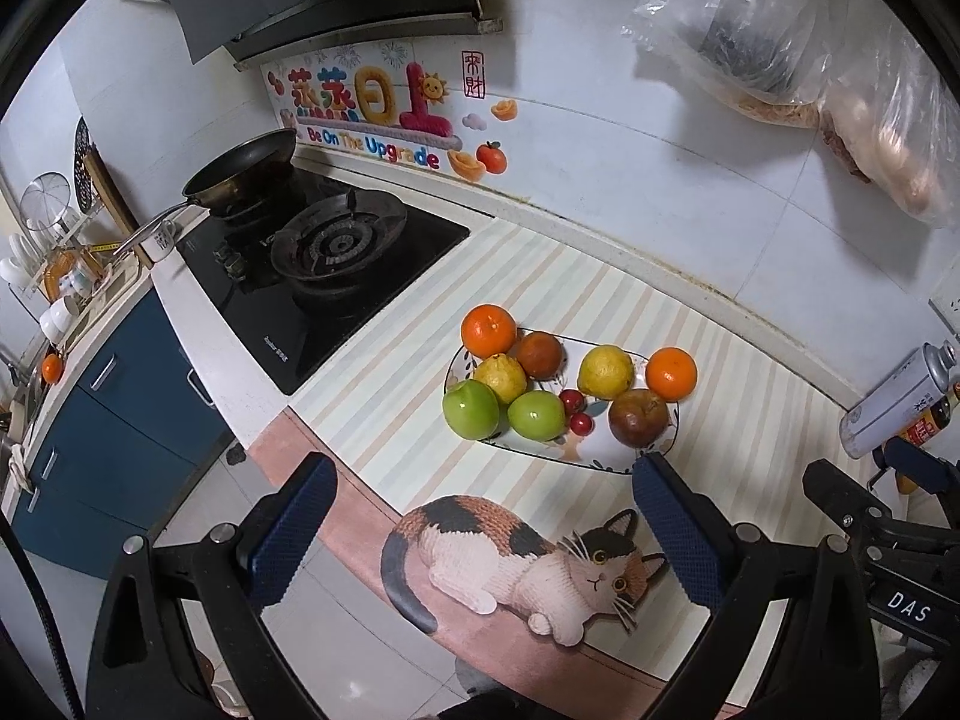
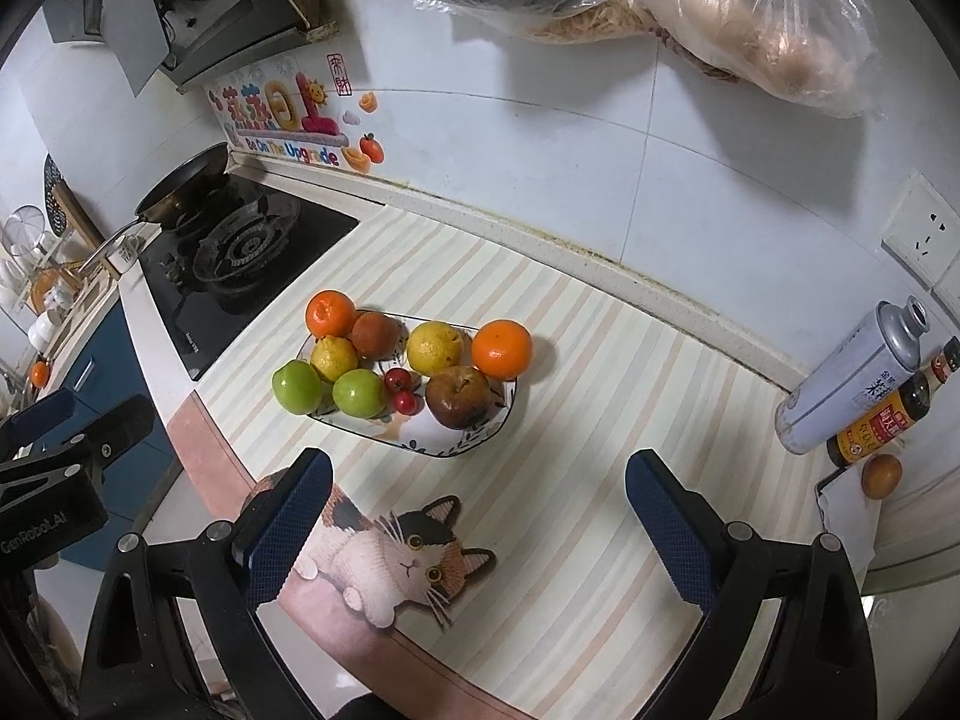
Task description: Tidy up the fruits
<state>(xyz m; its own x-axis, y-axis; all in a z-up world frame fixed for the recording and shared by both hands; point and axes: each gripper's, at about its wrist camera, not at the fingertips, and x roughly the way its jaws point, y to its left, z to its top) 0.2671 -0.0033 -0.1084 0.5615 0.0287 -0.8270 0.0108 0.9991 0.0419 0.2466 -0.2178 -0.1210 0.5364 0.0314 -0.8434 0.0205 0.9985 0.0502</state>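
A patterned oval plate (image 1: 606,461) (image 2: 432,449) sits on the striped mat and holds two oranges (image 1: 488,330) (image 2: 501,348), two green apples (image 1: 471,409) (image 2: 359,393), two yellow fruits (image 1: 605,371) (image 2: 434,348), two brown fruits (image 1: 638,418) (image 2: 458,397) and small red fruits (image 1: 572,401) (image 2: 396,381). My left gripper (image 1: 480,531) is open and empty, hovering in front of the plate. My right gripper (image 2: 477,531) is open and empty, in front of the plate and to its right. Part of the right gripper also shows in the left wrist view (image 1: 882,516).
A gas stove (image 1: 312,252) (image 2: 240,252) with a frying pan (image 1: 240,174) is left of the mat. A spray can (image 2: 852,378) (image 1: 894,402), a sauce bottle (image 2: 894,414) and a lone orange fruit (image 2: 881,475) stand at the right. Plastic bags (image 2: 690,6) hang on the wall.
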